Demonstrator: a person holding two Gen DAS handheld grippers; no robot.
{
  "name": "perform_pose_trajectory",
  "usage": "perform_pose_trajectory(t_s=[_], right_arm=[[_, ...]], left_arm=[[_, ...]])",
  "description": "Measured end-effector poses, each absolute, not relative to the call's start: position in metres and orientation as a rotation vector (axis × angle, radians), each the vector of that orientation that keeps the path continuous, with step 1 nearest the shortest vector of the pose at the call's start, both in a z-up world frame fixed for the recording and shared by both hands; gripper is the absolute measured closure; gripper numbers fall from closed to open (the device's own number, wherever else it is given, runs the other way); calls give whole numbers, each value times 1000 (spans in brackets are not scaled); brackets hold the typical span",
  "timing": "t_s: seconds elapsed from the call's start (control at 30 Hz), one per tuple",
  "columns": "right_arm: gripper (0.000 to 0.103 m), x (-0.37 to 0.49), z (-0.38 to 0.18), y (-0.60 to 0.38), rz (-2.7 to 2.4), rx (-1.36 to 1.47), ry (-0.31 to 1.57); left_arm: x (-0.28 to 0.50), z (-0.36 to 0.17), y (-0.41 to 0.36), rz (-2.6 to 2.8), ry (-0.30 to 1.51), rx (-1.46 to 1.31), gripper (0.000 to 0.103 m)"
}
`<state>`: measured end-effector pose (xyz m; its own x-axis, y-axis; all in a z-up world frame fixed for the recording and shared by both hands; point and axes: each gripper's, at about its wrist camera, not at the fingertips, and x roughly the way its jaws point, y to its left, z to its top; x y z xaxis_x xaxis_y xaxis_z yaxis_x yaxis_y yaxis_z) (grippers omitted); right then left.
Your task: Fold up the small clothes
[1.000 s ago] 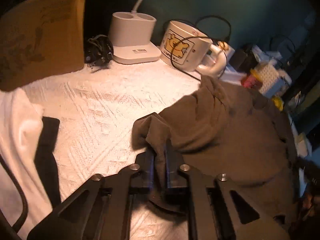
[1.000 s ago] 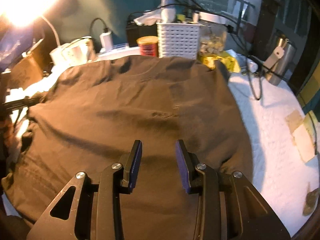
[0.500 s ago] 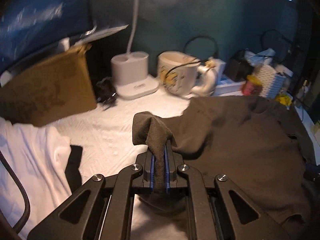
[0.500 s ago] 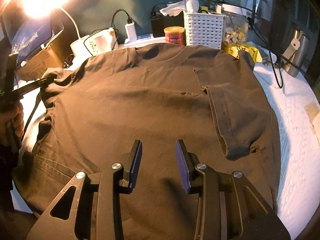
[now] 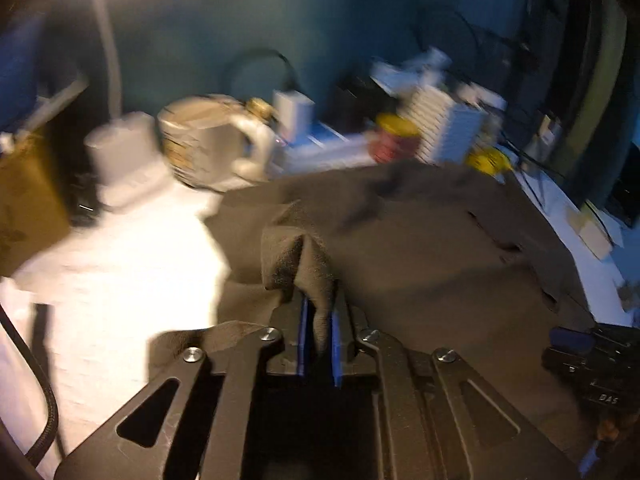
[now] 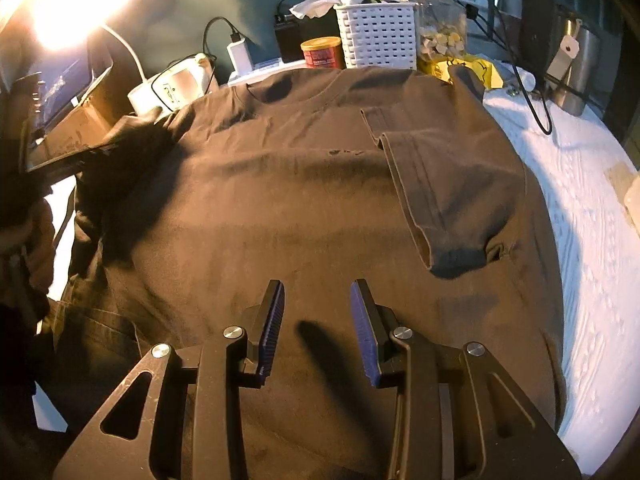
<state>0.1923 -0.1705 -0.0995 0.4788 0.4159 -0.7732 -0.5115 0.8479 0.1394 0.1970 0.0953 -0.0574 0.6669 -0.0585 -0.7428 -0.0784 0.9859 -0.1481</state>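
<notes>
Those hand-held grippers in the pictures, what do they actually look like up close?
Each hand-held gripper is a flat black frame with triangular cut-outs and round silver screws. The left one has two narrow fingers lined with blue pads. The right one has the same build, with ridged blue pads. A black braided cable runs beside the left one.
</notes>
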Motion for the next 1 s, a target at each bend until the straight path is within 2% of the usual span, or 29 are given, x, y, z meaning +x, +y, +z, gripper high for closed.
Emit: perform_pose_trajectory(t_s=[0.03, 0.1, 0.37, 0.47, 0.73, 1.0], right_arm=[[66, 192, -100, -171, 567, -115, 909], [66, 192, -99, -171, 571, -111, 907], [66, 192, -107, -171, 577, -107, 924], [66, 192, -107, -168, 582, -112, 928], [66, 188, -103, -162, 591, -131, 922], [66, 186, -99, -162, 583, -133, 923]], left_arm=[[201, -63, 91, -34, 873, -201, 76], [200, -68, 87, -80, 901, -251, 55], [145, -46, 120, -11, 859, -310, 50], [130, -47, 140, 53, 837, -325, 36], [126, -66, 164, 37, 827, -456, 35], [128, -60, 127, -129, 843, -398, 37]])
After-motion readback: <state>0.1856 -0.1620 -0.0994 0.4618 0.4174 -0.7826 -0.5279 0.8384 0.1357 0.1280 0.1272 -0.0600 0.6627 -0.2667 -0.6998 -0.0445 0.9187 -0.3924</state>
